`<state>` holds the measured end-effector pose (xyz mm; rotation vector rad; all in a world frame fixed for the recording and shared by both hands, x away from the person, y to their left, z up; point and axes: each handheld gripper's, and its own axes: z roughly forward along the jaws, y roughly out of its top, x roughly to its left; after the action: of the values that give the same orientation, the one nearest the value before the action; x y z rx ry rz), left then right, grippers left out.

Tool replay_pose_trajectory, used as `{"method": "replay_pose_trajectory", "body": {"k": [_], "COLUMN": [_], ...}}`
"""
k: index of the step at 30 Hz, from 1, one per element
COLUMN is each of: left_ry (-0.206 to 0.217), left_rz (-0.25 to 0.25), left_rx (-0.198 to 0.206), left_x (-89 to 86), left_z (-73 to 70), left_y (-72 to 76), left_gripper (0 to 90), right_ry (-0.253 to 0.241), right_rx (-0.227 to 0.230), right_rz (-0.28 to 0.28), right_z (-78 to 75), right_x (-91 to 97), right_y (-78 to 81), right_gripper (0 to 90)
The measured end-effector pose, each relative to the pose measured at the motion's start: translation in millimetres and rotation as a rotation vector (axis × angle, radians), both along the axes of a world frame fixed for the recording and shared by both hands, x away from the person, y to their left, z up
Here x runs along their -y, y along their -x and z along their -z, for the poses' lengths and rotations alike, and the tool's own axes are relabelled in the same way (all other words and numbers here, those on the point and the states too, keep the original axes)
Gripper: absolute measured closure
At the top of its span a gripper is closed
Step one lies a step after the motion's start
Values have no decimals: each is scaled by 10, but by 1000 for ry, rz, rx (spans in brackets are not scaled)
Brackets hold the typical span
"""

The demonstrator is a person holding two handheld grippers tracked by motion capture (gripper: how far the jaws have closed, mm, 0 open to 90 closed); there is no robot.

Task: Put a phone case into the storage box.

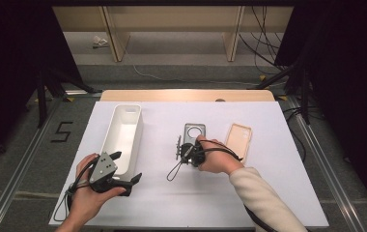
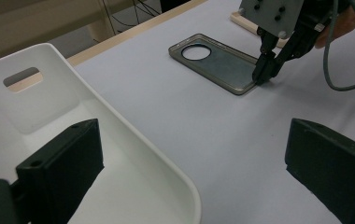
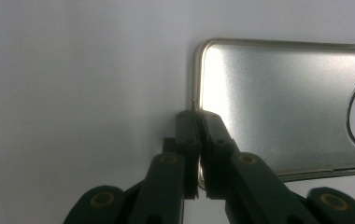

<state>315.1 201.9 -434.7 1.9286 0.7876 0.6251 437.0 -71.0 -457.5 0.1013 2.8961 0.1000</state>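
The right tool (image 3: 198,122) was pinching the short near edge of the grey phone case (image 3: 278,98), which lay flat on the white bench (image 1: 268,193) near its middle, its round camera hole at the far end. Just beside it, toward the right, lay a tan phone case (image 1: 239,140). The left tool (image 1: 123,169) stood spread and holding nothing at the near end of the white bin (image 2: 133,140).

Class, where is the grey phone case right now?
High view: the grey phone case lies mid-table between the white bin and the tan case, its near edge pinched by the right gripper.
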Motion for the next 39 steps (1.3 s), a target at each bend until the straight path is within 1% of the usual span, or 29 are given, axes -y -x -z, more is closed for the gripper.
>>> {"method": "replay_pose_trajectory", "body": {"k": [5, 7, 8, 9, 10, 12, 13, 14, 15, 16, 17, 18, 21, 24, 25, 27, 29, 30, 31, 34, 35, 36, 37, 38, 39], "left_ry": [1, 0, 0, 0, -2, -5, -3, -1, -1, -1, -2, -2, -2, -3, -6, -6, -4, -4, -5, -4, -4, 2, 2, 4, 15], "left_rz": [1, 2, 1, 2, -1, -3, -5, -5, -5, -7, -8, -8, -10, -13, -13, -29, -30, -30, -31, -31, -31, -31, -31, -31, -38], "left_rx": [-1, 0, 0, 0, 0, 0, 2, 1, 1, 2, 2, 2, 3, 3, 4, 5, 4, 3, 2, 3, 3, 0, -3, -7, -15], "left_x": [1, 1, 1, 1, 1, 0, -2, -2, -2, -2, -2, -2, -3, -1, -1, 3, 2, 3, 5, 19, 19, 24, 29, 34, 40], "left_z": [2, 2, 2, 2, 4, 5, 3, 1, 1, 0, 2, 2, 1, 3, 4, 2, 2, 2, 2, -11, -11, -16, -22, -28, -36], "left_y": [0, 1, 1, 0, 0, -1, -2, 0, 0, 1, 1, 1, 1, -1, -3, -4, -6, -8, -10, -19, -19, -20, -21, -24, -26], "left_gripper": [38, 38, 38, 38, 42, 47, 48, 48, 49, 49, 52, 53, 57, 62, 65, 81, 86, 86, 86, 87, 86, 87, 89, 89, 106], "right_ry": [-12, -29, -29, -25, -39, -46, -79, -98, -98, -117, -149, -171, -225, -286, -303, -336, -365, -365, -397, -456, -456, -478, -490, -490, -502], "right_rx": [8, 10, 10, 9, 10, 5, -3, -6, -6, -8, -12, -15, -7, -11, -14, -20, -22, -22, -26, -42, -42, -53, -55, -55, -56], "right_rz": [-18, -16, -16, -13, -8, -4, 6, 9, 9, 11, 9, 17, 21, 32, 33, 35, 35, 35, 37, 31, 31, 35, 35, 35, 25], "right_z": [4, 13, 13, 5, -12, -29, -60, -73, -73, -82, -115, -129, -193, -257, -276, -305, -330, -330, -358, -393, -393, -418, -426, -426, -442], "right_x": [11, 23, 23, 27, 36, 43, 67, 79, 79, 95, 125, 141, 193, 250, 270, 306, 345, 345, 385, 442, 442, 472, 481, 481, 492], "right_y": [-2, 2, 2, 4, 7, 4, -6, -10, -10, -9, -13, -3, 10, 31, 39, 63, 88, 88, 111, 135, 135, 162, 178, 178, 212], "right_gripper": [881, 883, 883, 884, 884, 884, 885, 885, 885, 885, 887, 887, 890, 890, 891, 891, 891, 891, 891, 891, 891, 891, 891, 891, 891]}}
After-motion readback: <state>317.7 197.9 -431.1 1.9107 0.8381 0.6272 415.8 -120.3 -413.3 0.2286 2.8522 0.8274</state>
